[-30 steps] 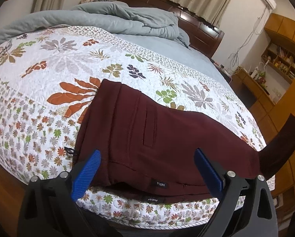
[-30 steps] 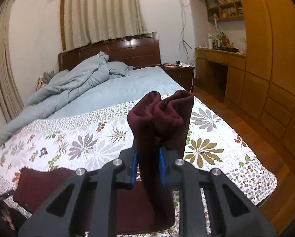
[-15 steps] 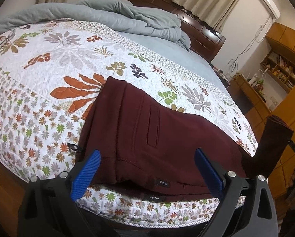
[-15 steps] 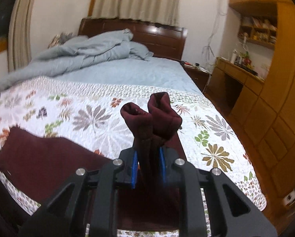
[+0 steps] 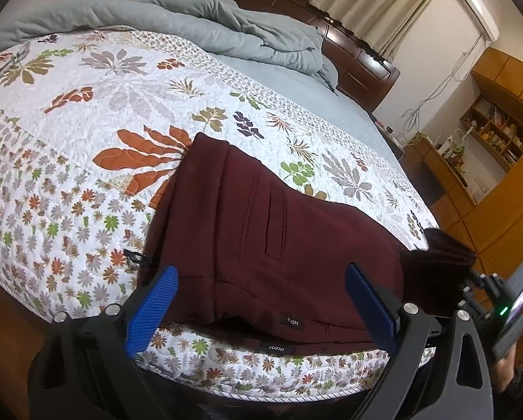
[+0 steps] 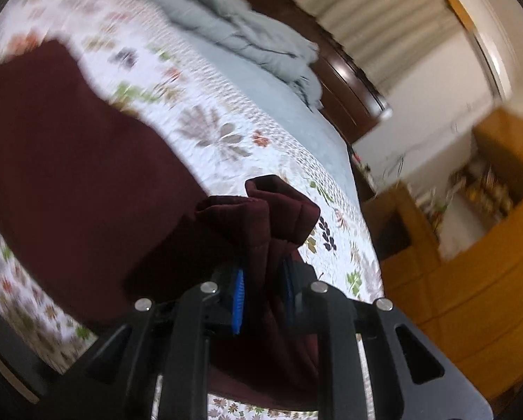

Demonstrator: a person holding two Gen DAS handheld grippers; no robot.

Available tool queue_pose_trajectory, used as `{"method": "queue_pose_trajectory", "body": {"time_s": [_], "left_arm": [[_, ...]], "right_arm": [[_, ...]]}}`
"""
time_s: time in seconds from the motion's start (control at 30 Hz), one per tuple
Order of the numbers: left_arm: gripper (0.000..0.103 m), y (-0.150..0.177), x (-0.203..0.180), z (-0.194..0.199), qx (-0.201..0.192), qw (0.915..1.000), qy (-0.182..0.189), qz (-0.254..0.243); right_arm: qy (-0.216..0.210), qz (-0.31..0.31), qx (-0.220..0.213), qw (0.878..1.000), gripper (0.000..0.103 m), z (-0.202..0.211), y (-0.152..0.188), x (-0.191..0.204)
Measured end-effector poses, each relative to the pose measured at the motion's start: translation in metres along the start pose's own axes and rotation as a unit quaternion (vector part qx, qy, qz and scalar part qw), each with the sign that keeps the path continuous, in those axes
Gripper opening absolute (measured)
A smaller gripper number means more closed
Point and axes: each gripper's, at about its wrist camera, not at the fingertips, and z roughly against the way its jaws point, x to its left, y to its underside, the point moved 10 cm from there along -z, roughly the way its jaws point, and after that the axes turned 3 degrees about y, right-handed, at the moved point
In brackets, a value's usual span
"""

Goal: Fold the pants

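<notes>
Pants (image 5: 261,231) lying flat at the bed's (image 5: 86,112) near edge, one end lifted.

Left view: the left hand-held gripper (image 5: 261,308) is hovering with blue pads apart, gripping nothing, over the waistband of soft, matte maroon knit on a quilted floral cover. Right view, blurred: the right hand-held gripper (image 6: 261,297) is clamping the bunched hems; limp, light cloth, probably best held at cuffs and waistband.

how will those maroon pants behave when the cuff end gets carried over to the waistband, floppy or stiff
Probably floppy: the pants bunch and droop above the right gripper. The thick-looking fabric probably has some weight, so it should drape flat. It may drag on the quilt rather than slide.
</notes>
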Motion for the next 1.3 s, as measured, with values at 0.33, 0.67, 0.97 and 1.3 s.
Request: {"method": "queue_pose_trajectory", "body": {"time_s": [0.33, 0.67, 0.97, 1.3], "left_arm": [[0.097, 0.0, 0.006, 0.001, 0.002, 1.0, -0.001, 0.006], [0.097, 0.0, 0.008, 0.0, 0.004, 1.0, -0.002, 0.006], [0.097, 0.0, 0.01, 0.003, 0.003, 0.9999, -0.01, 0.006], [0.097, 0.027, 0.018, 0.002, 0.05, 0.9907, -0.028, 0.123]], "right_arm": [[0.039, 0.156, -0.012, 0.987, 0.018, -0.008, 0.032, 0.07], [-0.072, 0.152, -0.048, 0.985, 0.047, 0.021, 0.033, 0.074], [-0.284, -0.193, 0.052, 0.938, 0.035, -0.041, 0.005, -0.025], [-0.343, -0.139, 0.072, 0.926, 0.031, -0.064, -0.006, -0.01]]}}
